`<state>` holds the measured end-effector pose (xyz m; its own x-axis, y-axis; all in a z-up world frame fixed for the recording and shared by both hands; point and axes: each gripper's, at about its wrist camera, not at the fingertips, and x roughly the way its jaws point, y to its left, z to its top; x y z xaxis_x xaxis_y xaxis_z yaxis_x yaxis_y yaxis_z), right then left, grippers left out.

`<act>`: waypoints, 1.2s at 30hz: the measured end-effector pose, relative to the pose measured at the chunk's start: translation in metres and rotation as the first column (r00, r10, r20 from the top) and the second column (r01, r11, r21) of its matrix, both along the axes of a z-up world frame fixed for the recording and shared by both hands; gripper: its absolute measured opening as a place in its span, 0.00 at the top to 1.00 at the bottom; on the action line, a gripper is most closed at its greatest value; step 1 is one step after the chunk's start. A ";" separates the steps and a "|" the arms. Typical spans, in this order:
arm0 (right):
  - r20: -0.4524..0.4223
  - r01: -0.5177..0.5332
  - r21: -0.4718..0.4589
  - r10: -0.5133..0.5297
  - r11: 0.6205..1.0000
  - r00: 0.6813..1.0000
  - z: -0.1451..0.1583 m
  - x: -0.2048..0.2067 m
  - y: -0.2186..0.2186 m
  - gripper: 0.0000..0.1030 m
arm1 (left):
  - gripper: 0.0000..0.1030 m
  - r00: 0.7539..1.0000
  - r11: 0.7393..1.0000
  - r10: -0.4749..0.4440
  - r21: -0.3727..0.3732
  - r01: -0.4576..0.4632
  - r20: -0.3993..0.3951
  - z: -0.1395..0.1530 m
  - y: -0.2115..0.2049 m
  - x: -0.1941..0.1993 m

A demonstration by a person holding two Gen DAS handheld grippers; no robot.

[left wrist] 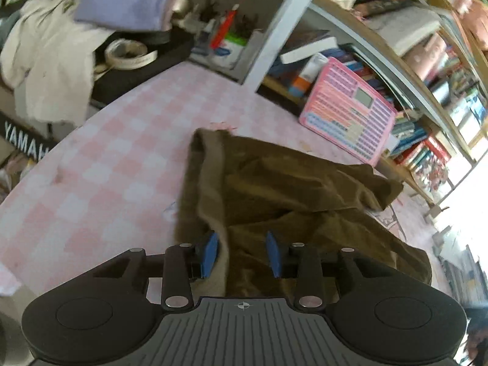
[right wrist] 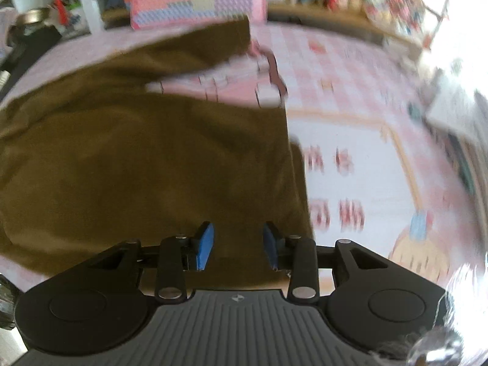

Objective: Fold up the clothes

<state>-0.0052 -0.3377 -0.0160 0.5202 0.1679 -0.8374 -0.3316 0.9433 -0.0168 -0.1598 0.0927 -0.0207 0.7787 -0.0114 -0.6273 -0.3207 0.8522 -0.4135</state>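
A dark olive-brown garment [left wrist: 283,189] lies rumpled on a pink-and-white checked cloth [left wrist: 100,158]. My left gripper [left wrist: 242,251] is open with its blue pads [left wrist: 210,253] over the garment's near left edge, cloth between the jaws. In the right wrist view the same garment [right wrist: 137,152] spreads to the left, one flap folded back toward the far side. My right gripper [right wrist: 238,244] is open above the garment's near right edge, close to its straight side hem. The right view is blurred by motion.
A pink toy board [left wrist: 347,106] leans against a bookshelf [left wrist: 411,61] at the far side. A pile of pale clothes [left wrist: 52,61], a tape roll [left wrist: 128,53] and a black Yamaha keyboard [left wrist: 24,143] sit at the left. A printed mat [right wrist: 366,167] lies to the garment's right.
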 end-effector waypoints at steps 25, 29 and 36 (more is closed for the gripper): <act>-0.044 -0.792 -0.116 0.793 0.600 0.607 0.000 0.300 0.076 0.30 | 0.66 0.965 0.976 0.211 0.089 -0.199 -0.158 0.002 -0.084 0.038; -0.087 -0.860 -0.071 0.855 0.506 0.511 -0.002 0.304 0.083 0.65 | 0.66 0.965 0.979 0.200 0.081 -0.188 -0.168 0.003 -0.092 0.049; -0.005 -0.980 0.108 0.986 0.166 0.167 0.090 0.231 0.066 0.95 | 0.66 0.966 0.981 0.192 0.063 -0.184 -0.171 -0.003 -0.094 0.063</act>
